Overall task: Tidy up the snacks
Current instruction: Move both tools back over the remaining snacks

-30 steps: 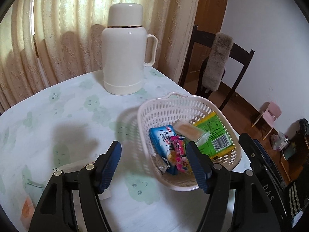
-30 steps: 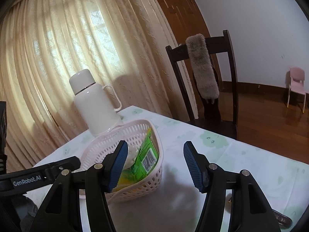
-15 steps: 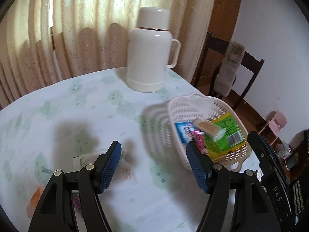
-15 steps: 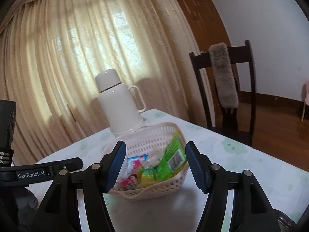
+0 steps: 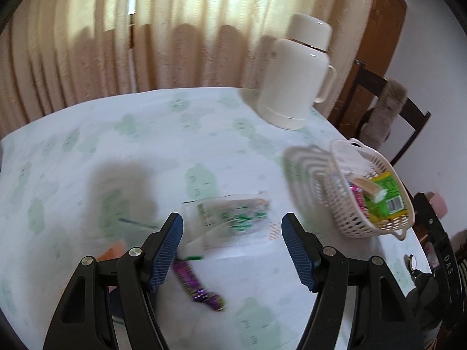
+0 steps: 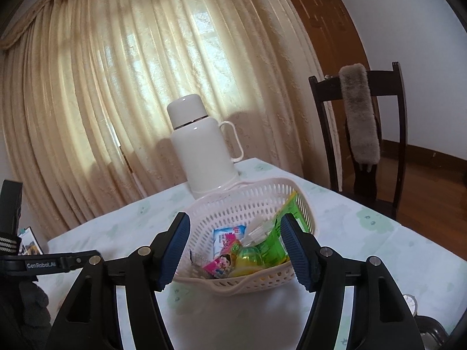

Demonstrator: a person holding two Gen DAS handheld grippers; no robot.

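A white plastic basket [image 5: 335, 204] stands on the table at the right of the left wrist view, with several snack packets in it, among them a green one [image 5: 385, 195]. My left gripper [image 5: 232, 250] is open and empty above a clear packet with green print [image 5: 233, 215] lying on the table; a purple packet [image 5: 195, 284] lies nearer. In the right wrist view the basket [image 6: 233, 204] sits straight ahead, and my right gripper [image 6: 236, 250] is open and empty just in front of it.
A white thermos jug [image 5: 294, 73] [image 6: 201, 145] stands behind the basket near the curtain. A dark wooden chair [image 6: 362, 134] with a grey fur cover stands at the table's far right edge. An orange packet [image 5: 112, 250] lies by the left finger.
My left gripper has swung left, away from the basket, bringing loose packets on the table into view. My right gripper has turned so the basket sits centred before it.
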